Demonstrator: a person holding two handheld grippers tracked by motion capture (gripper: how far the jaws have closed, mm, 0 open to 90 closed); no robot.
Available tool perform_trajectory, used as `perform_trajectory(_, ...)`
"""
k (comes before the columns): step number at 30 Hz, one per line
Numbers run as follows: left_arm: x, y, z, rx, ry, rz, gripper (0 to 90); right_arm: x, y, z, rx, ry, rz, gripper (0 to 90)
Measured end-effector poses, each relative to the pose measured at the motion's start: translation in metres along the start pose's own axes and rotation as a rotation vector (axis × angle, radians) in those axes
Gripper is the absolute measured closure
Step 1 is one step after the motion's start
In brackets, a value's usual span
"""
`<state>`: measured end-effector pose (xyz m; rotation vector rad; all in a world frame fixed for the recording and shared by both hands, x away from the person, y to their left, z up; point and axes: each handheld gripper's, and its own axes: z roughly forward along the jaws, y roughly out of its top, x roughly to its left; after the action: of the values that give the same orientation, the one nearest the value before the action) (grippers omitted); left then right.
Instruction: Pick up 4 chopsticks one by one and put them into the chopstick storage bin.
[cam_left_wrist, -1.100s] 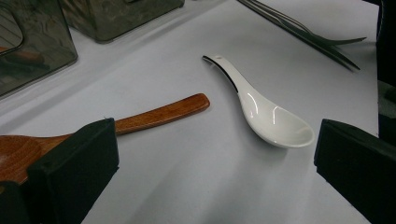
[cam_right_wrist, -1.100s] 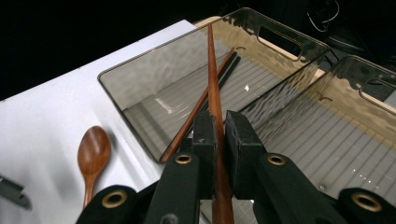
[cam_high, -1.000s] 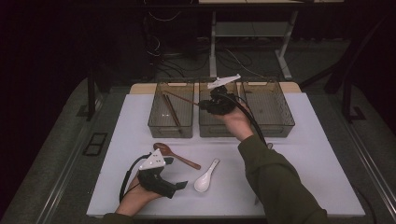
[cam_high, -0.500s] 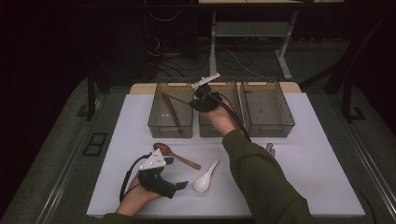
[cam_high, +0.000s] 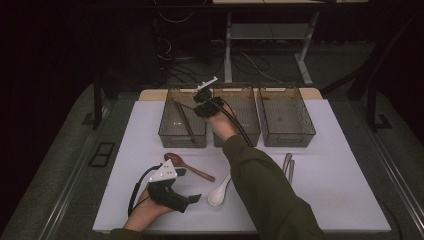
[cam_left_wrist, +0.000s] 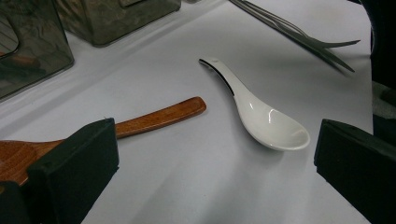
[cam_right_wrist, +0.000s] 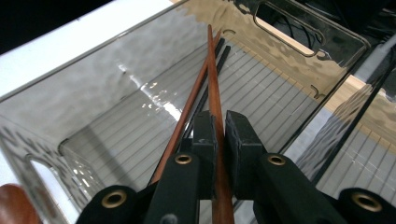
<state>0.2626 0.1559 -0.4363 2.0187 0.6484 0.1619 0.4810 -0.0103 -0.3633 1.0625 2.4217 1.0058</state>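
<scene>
On the desk (cam_high: 350, 200), three clear bins stand in a row at twelve o'clock. The right gripper (cam_high: 202, 100) hangs over the left bin (cam_high: 170, 131), reached out on a green sleeve (cam_high: 265, 190). In the right gripper view its fingers (cam_right_wrist: 205, 135) are clenched on a brown chopstick (cam_right_wrist: 211, 70) that points down into that bin; a second brown chopstick (cam_right_wrist: 187, 112) and a dark pair lie beside it, slanting across the ribbed floor. The middle bin (cam_high: 247, 131) and the right bin (cam_high: 287, 120) sit to three o'clock of the left one.

The left gripper (cam_high: 192, 199) rests at seven o'clock of the desk, low by the near edge, held in a hand (cam_high: 145, 215). Its fingers (cam_left_wrist: 74, 168) are spread wide and grasp nothing. Between them, in the left gripper view, lies a white soup spoon (cam_left_wrist: 261, 116), bowl up. A wooden spoon (cam_left_wrist: 154, 117) lies just beside the left finger, its handle aimed toward the white one but apart from it. At four o'clock from the bins, a pair of metal chopsticks (cam_high: 288, 167) lies on the bare desk.
</scene>
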Motion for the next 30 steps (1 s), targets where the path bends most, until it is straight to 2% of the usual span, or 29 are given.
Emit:
perform_trajectory(4, 0.0, 0.0, 0.0, -0.005, 0.0, -0.004, 0.0, 0.006, 0.002, 0.006, 0.009, -0.009, -0.005, 82.1)
perform_trajectory(9, 0.0, 0.0, -0.001, -0.003, -0.001, 0.0, 0.0, 0.01, 0.003, 0.008, 0.014, 0.009, -0.011, 82.0)
perform_trajectory(11, 0.0, 0.0, -0.001, -0.003, 0.0, 0.0, 0.0, 0.009, 0.003, 0.008, 0.015, 0.013, -0.006, 76.6)
perform_trajectory(20, 0.0, -0.001, 0.0, -0.002, 0.0, -0.003, 0.0, 0.003, -0.001, 0.003, 0.012, 0.09, 0.009, 56.9)
perform_trajectory(21, 0.0, -0.001, 0.0, -0.002, 0.0, -0.004, 0.0, 0.002, -0.002, 0.001, -0.001, 0.095, 0.006, 53.6)
perform_trajectory(30, 0.001, -0.001, -0.001, 0.001, 0.004, -0.012, 0.0, -0.009, -0.014, -0.026, -0.076, 0.16, 0.039, 43.0)
